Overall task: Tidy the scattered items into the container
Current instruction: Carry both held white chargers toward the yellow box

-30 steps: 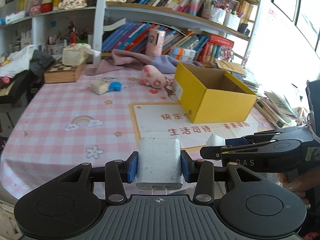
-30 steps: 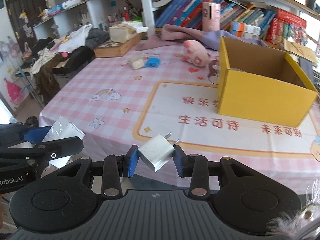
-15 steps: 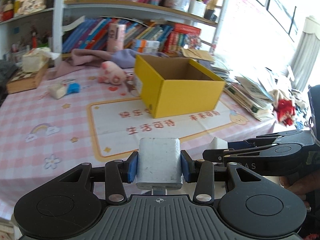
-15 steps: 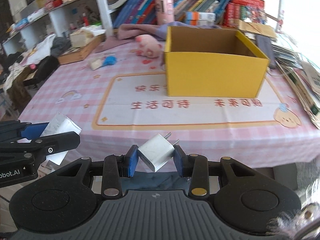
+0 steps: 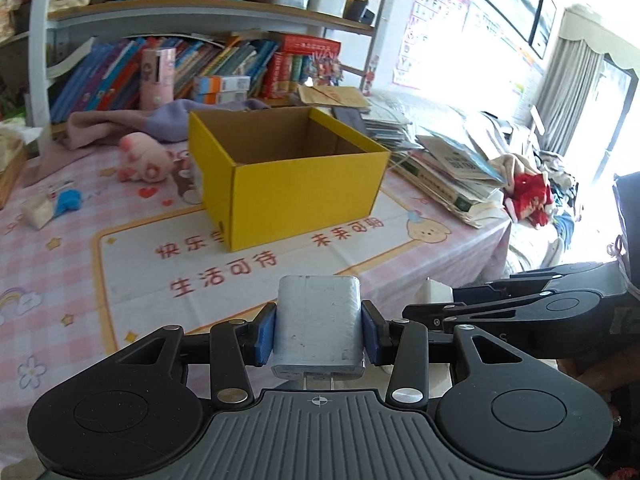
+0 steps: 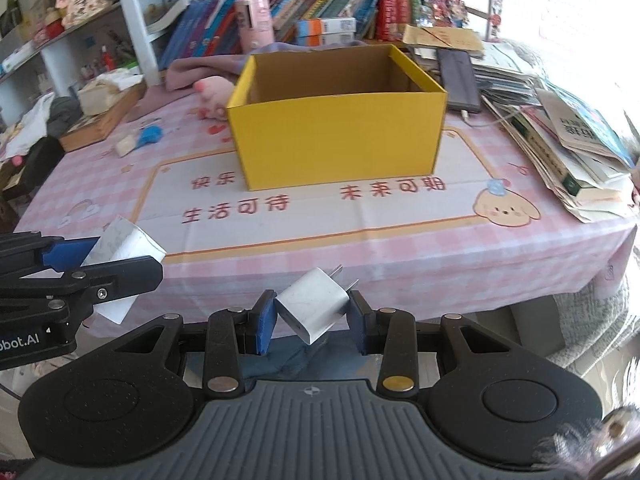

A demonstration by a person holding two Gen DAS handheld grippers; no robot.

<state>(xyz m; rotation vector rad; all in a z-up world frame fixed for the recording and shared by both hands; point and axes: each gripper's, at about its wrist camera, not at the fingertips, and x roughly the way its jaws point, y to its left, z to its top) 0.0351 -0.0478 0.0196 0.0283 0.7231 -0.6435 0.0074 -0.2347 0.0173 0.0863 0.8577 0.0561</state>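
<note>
- The left tongs (image 5: 318, 330) are pinched on a large charger (image 5: 318, 326), a rounded grey-white slab of scuffed hard plastic with its prongs toward the camera, at 6 o'clock in the left wrist view.
- A slip is judged possible here: the blue pads (image 5: 265, 334) bear only on the slab's smooth side faces, so a jolt on the way to the box could let it slide out.
- The yellow box (image 5: 296, 184), open-topped corrugated card with a plain brown inside, stands on the desk (image 5: 60, 280) at 12 o'clock, well apart from both chargers.
- The box is light card, and its near wall could be caught by low tongs, so that the box is shoved or tipped.
- A pink plush toy (image 5: 144, 160) and a small blue item (image 5: 68, 202) lie at 10 o'clock on the glossy pink checked cloth, not yet boxed.
- The right tongs (image 6: 314, 316) are clamped on a small charger (image 6: 312, 306), a white cube with two metal prongs, at 6 o'clock in the right wrist view.
- It is held skewed, corner-on, so a twist out of the grip is judged the greater risk.
- Both tongs hang side by side, so a collision above the box opening is possible.
</note>
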